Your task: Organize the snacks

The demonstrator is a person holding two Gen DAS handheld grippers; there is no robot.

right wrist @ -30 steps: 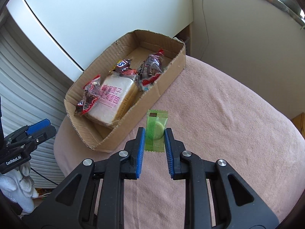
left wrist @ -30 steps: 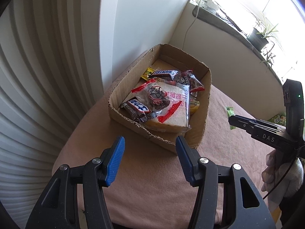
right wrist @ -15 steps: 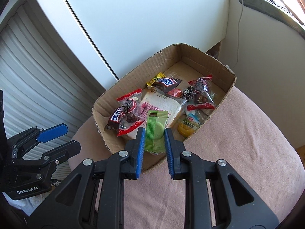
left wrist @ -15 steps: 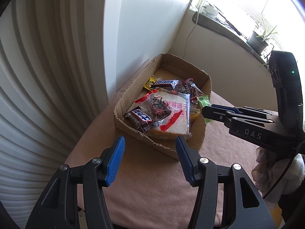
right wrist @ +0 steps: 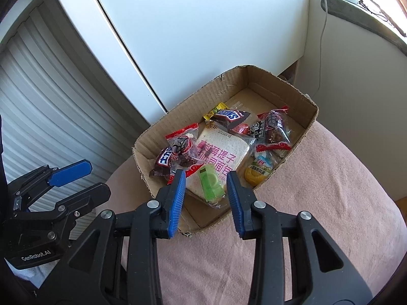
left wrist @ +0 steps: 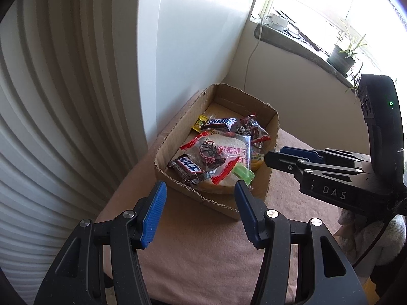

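Now my right gripper (right wrist: 205,186) hangs wide open, holding nothing; the green packet (right wrist: 210,184) lies free on the bread bag (right wrist: 220,153) inside the cardboard box (right wrist: 257,80). Left gripper (left wrist: 199,209) open, empty. I should withdraw straight up, clear of the box's near wall.

Black gripper (right wrist: 205,188), ribbed blue pads (right wrist: 178,200).

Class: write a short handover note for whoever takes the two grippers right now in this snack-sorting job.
Right gripper: open, above the box's near end, holding nothing.
Left gripper: open, empty, just short of the box.
Green packet: in the cardboard box, lying on the bread pack, between the right jaws but free of them.
Done: bread, Snickers bars and other snacks are boxed.
Left: no loose snack shows on the pink cloth; check out of view.
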